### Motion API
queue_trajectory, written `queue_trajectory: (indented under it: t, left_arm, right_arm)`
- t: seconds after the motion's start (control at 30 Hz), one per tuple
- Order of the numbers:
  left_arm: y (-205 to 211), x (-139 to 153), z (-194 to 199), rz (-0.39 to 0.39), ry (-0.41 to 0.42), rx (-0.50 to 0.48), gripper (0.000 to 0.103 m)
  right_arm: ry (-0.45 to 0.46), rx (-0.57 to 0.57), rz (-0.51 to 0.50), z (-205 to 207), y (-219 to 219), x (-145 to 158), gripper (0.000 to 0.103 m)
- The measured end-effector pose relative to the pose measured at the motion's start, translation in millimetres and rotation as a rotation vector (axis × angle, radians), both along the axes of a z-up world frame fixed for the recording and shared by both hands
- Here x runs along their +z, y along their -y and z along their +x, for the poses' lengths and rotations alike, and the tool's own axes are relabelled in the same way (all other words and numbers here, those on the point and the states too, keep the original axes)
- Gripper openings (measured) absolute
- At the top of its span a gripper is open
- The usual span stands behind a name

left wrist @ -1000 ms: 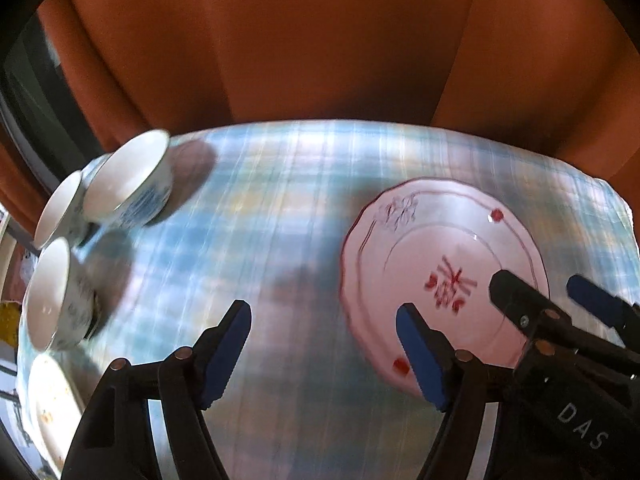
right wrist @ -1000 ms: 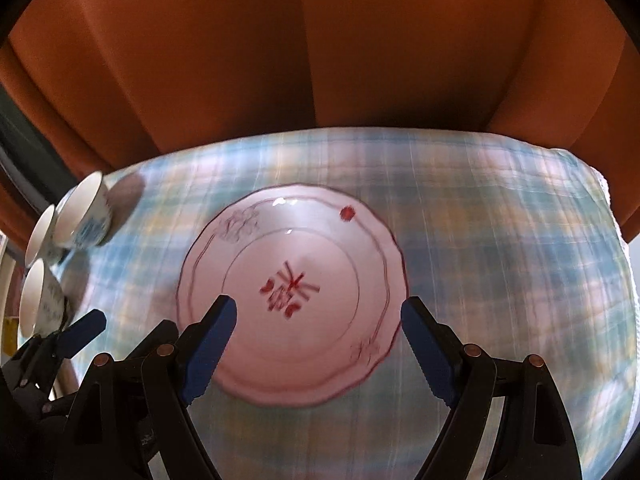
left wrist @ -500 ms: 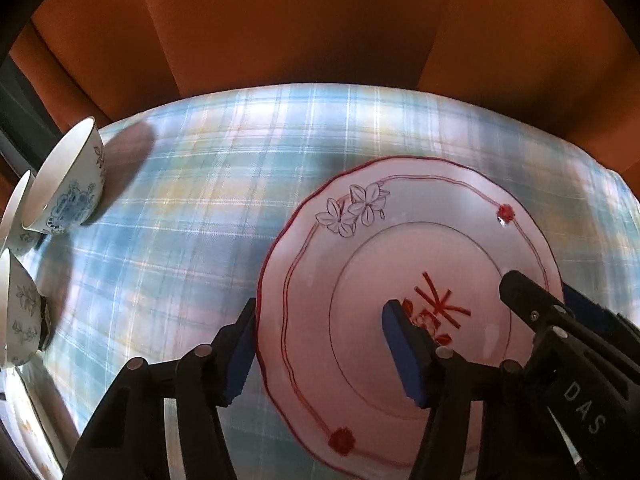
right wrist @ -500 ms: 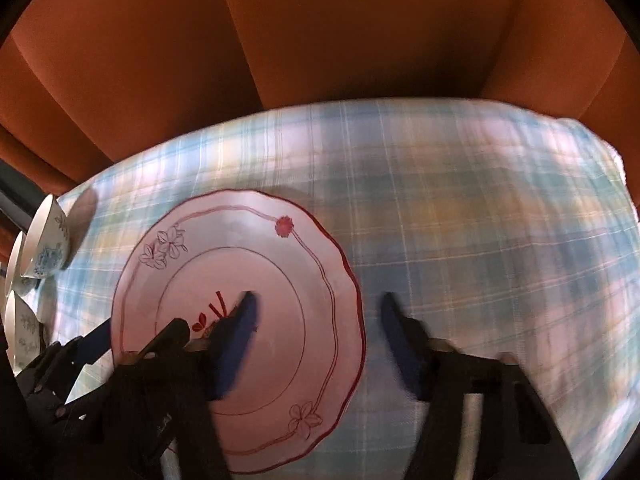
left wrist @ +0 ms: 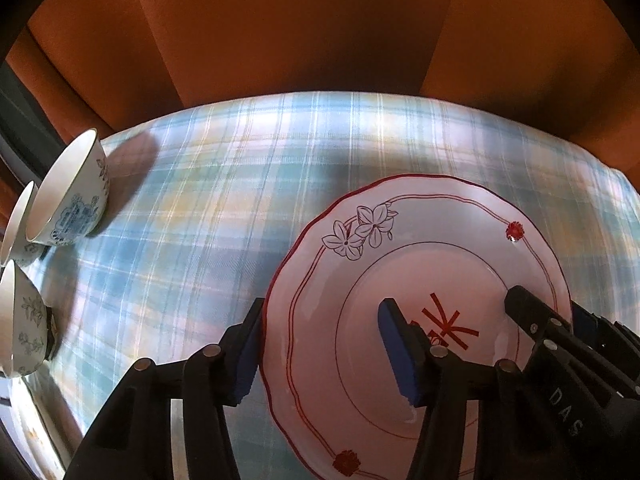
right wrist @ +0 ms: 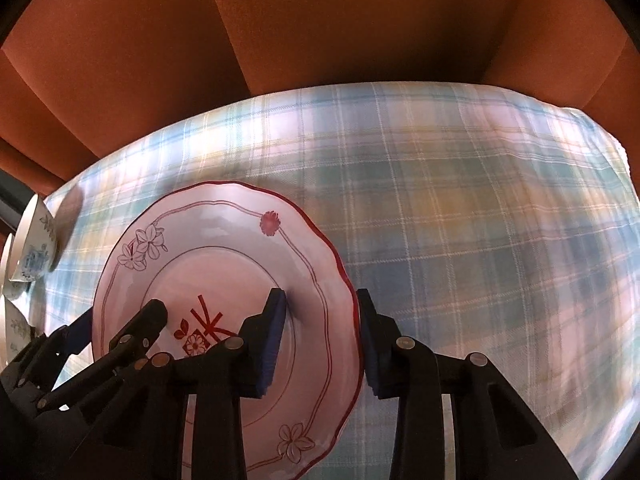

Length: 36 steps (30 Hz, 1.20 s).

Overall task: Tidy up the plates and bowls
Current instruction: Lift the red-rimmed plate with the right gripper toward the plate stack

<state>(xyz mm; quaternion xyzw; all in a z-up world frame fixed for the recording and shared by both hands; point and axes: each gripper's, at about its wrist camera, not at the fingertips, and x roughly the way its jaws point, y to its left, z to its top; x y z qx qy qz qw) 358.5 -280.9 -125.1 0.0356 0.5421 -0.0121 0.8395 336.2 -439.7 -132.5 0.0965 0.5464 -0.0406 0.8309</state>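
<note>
A white plate (left wrist: 420, 264) with a red rim, flowers and a red centre mark lies on the plaid cloth; it also shows in the right wrist view (right wrist: 224, 264). My left gripper (left wrist: 320, 344) is open and straddles the plate's left rim, one pad outside, one over the plate. My right gripper (right wrist: 320, 336) is open and straddles the plate's right rim with a narrower gap. Each gripper shows in the other's view. A blue-patterned bowl (left wrist: 68, 192) stands at the far left.
Two more white bowls (left wrist: 20, 320) sit at the left edge below the blue-patterned bowl. The plaid tablecloth (right wrist: 460, 220) stretches right and back. Orange curtains (left wrist: 300, 28) hang behind the table. A plate edge shows at the bottom left.
Both grippers have moved in over the plate, the left one rightward and the right one leftward. The right gripper's jaws have narrowed around the right rim.
</note>
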Motion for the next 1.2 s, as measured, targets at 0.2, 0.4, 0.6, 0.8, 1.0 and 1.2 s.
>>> queue_trajectory:
  t: [0.2,0.4,0.6,0.8,1.0,1.2]
  left_arm:
    - [-7,1,-30,0.018,-0.024,-0.018,0.057]
    - [-17,2,-67,0.016,-0.065,-0.032,0.057]
    - [-31,0,-105,0.018,-0.103,-0.024,0.057]
    - [-40,-4,-135,0.015,-0.129,-0.017,0.055]
    - [-38,-5,-135,0.02,-0.098,0.003,0.054]
    - [-40,-3,-131,0.013,-0.11,-0.002,0.054]
  right_arm:
    - [-0.025,0.024,-0.023,-22,-9,5,0.038]
    - [-0.05,0.03,-0.006,-59,-18,10,0.038]
    - [-0.088,0.064,0.004,-103,-35,11,0.038]
    - [-0.149,0.083,0.042,-138,-47,5,0.038]
    - [-0.147,0.08,0.061,-141,-49,2,0.043]
    - [-0.129,0.091,0.02,-132,-56,1,0.048]
